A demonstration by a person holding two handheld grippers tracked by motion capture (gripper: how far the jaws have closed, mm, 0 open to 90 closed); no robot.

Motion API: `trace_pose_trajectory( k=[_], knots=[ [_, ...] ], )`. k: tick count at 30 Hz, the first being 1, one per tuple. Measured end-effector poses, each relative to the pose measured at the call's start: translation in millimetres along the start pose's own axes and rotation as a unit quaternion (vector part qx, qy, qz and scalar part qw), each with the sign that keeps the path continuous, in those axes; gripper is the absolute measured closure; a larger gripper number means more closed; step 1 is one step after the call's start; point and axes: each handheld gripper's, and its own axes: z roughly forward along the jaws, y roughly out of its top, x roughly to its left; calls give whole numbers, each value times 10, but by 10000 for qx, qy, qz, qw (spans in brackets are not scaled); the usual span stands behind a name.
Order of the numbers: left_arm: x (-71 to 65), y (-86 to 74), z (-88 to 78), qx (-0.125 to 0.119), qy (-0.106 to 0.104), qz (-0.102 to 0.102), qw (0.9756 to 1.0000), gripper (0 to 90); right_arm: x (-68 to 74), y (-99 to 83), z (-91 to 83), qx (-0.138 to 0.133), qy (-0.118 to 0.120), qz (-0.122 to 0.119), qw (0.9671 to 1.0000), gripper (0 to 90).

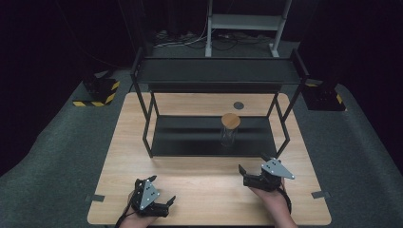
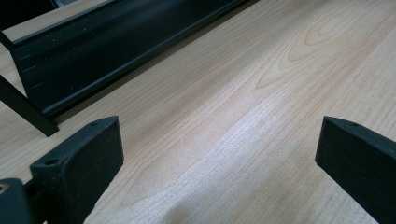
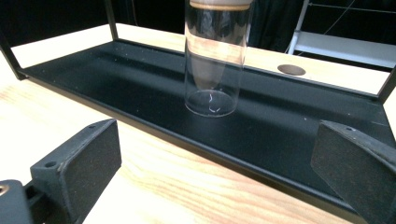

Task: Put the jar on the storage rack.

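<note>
At the near left of the wooden table the left gripper rests low with its jaws spread wide over bare wood, holding nothing, and it seems best kept there out of the way. Further right, the glass jar with its wooden lid stands upright on the lower shelf of the black rack, right of the shelf's middle. The right gripper sits just in front of the rack, jaws likewise spread and empty; judging by its aim, it should go in level under the upper shelf and close squarely on the jar's body below the lid, gently, since smooth glass could slip or tip.
</note>
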Motion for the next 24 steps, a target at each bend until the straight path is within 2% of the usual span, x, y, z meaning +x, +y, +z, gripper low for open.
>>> trace_pose_trajectory(
  k=[24],
  knots=[
    [-4, 1, 1, 6, 14, 7, 10000, 14, 28, -234, -176, 293, -17, -141, 9995, 9]
  ],
)
